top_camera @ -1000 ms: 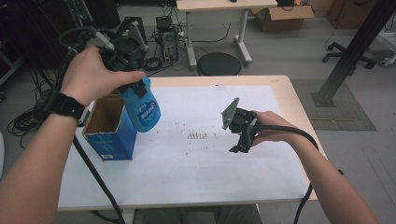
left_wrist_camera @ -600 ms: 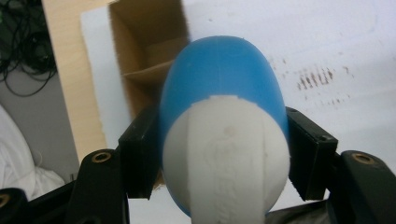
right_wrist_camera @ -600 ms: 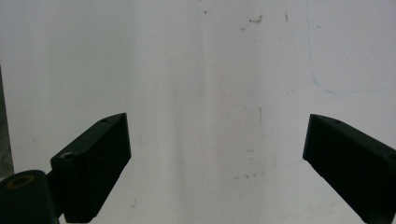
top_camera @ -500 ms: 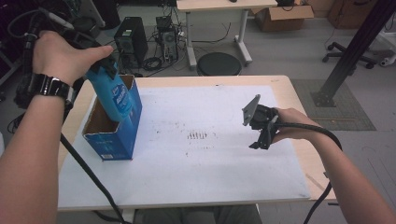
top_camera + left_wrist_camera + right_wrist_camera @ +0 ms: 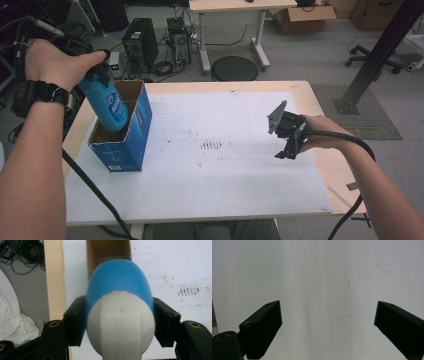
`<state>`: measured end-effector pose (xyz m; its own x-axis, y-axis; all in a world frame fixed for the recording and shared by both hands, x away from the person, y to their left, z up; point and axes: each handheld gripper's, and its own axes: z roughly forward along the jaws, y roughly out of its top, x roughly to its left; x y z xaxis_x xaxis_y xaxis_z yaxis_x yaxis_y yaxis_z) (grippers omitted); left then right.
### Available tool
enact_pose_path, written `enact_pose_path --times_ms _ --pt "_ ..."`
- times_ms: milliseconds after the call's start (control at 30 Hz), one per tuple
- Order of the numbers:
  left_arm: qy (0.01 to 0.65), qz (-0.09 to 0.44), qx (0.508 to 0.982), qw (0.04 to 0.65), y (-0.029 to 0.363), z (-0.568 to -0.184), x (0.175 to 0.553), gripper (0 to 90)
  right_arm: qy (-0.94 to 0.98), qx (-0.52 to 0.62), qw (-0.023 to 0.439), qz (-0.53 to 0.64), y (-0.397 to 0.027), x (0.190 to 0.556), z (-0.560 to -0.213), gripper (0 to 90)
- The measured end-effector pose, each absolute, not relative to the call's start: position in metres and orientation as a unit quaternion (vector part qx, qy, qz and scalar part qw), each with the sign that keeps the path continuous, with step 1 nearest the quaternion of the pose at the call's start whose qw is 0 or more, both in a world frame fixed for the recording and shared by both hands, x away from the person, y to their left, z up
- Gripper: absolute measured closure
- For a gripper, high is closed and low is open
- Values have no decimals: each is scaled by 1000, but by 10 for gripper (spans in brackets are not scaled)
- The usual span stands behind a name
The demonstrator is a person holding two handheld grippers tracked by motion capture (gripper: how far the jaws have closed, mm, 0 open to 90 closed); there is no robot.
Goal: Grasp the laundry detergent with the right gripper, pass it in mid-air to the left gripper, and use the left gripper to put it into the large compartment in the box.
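The white-covered table (image 5: 210,190) carries everything I care about, and most of it is bare; the one thing standing on it is the open blue cardboard box (image 5: 131,145) near its left edge. I judge that box to be my main worry: it looks light and nothing holds it down, so if the bottle catches its rim or the inner divider on the way down, the box could skid or tip toward the table's edge.

The blue bottle (image 5: 107,105) is in my left gripper (image 5: 120,322), whose jaws are clamped on either side of it just below the white cap (image 5: 121,325). In the high view the bottle is tilted, its base already inside the box's rear compartment and its upper half above the rim. In the left gripper view the cardboard opening sits beyond the bottle's rounded body. That smooth, curved plastic could swivel or slide between the pads if I loosen too early, and it would drop crooked against the wall.

My right gripper (image 5: 286,131) hangs over the table's right side, well apart from the box, its jaws wide apart and holding nothing (image 5: 327,325). It is too far off to steady the box.
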<state>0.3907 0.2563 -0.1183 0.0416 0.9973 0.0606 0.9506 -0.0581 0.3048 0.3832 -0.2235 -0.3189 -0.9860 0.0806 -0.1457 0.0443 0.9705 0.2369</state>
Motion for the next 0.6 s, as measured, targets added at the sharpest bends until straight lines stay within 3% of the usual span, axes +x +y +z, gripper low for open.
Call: enact_pose_path --times_ms 600 --pt "684 99 720 62 267 -193 402 381 991 31 76 108 -222 382 -324 76"
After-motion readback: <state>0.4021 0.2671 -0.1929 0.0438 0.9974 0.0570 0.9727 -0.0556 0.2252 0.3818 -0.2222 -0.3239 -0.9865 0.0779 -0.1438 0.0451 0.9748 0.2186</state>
